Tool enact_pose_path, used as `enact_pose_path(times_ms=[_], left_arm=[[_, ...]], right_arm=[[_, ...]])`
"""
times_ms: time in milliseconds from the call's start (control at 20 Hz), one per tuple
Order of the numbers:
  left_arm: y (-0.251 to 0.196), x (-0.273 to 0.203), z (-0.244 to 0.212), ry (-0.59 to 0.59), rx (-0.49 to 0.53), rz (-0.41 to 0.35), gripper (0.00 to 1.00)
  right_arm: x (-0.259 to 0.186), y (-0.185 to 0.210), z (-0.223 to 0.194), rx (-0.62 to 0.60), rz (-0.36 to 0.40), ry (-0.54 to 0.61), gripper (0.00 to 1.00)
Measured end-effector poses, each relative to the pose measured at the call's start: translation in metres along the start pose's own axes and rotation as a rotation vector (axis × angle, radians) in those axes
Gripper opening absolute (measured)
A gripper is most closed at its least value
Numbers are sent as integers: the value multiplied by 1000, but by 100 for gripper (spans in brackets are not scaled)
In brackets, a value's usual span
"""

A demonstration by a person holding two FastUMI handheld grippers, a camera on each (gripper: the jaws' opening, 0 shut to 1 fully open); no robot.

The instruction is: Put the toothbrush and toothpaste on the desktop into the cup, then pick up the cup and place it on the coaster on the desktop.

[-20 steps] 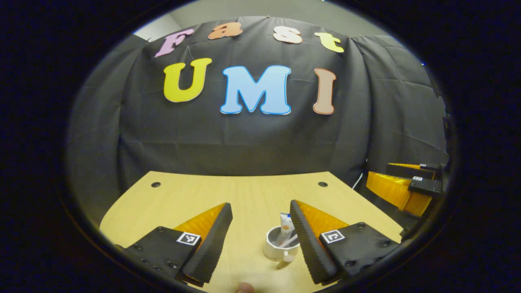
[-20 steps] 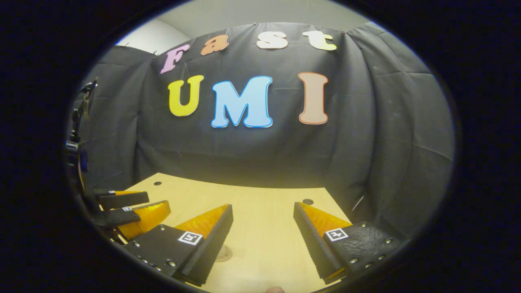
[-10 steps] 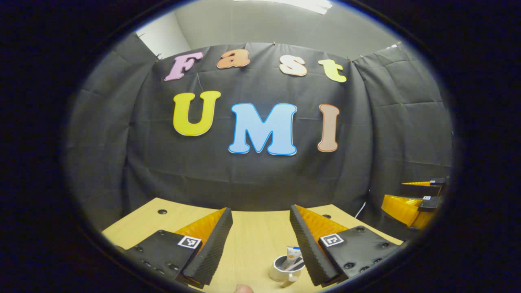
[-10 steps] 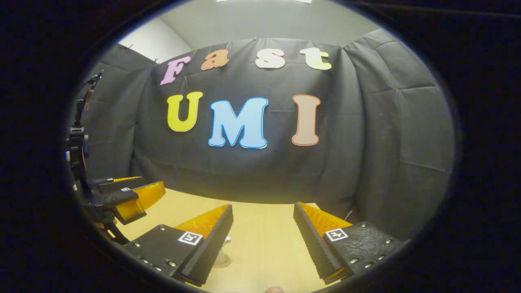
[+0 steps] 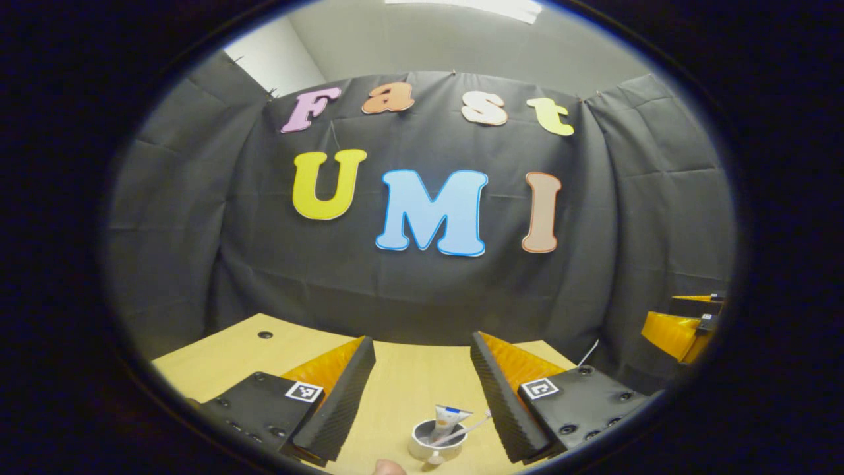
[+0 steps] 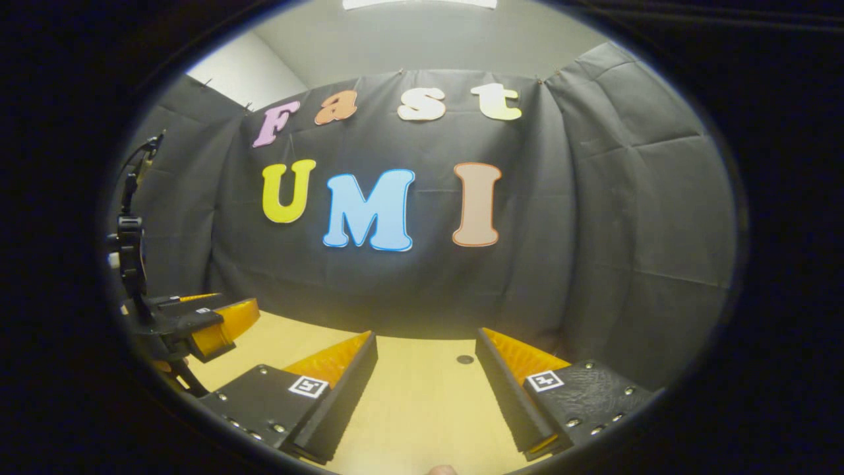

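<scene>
Cup (image 5: 435, 441) with toothpaste (image 5: 446, 419) and toothbrush (image 5: 461, 430) sat low between spread left tongs (image 5: 422, 396); right tongs (image 6: 427, 394) spread, empty.

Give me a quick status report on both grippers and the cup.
Left gripper open, jaws apart, holding nothing. Right gripper open, holding nothing. Cup on the desk, toothpaste and toothbrush inside.

**Nothing I can read**

I make out square black-and-white code markers (image 5: 298, 391) on the finger mounts, patterns rather than words. The toothpaste tube (image 5: 446, 420) in the cup (image 5: 422, 448) carries print far too small for me to read.
</scene>
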State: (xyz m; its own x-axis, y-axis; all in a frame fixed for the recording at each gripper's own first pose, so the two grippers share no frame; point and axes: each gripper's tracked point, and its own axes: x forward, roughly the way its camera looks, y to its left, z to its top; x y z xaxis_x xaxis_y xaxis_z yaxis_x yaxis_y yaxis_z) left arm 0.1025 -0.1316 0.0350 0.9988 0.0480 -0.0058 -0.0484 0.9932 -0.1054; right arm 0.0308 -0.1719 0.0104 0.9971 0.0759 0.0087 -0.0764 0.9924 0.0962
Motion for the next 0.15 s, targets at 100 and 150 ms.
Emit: enact_pose_path(times_ms=[100, 150], left_arm=[[-12, -2, 0, -9, 7, 18, 93], [-19, -3, 1, -19, 3, 22, 93]], right_arm=[[1, -13, -3, 21, 16, 2, 98], [1, -23, -6, 25, 18, 4, 94]])
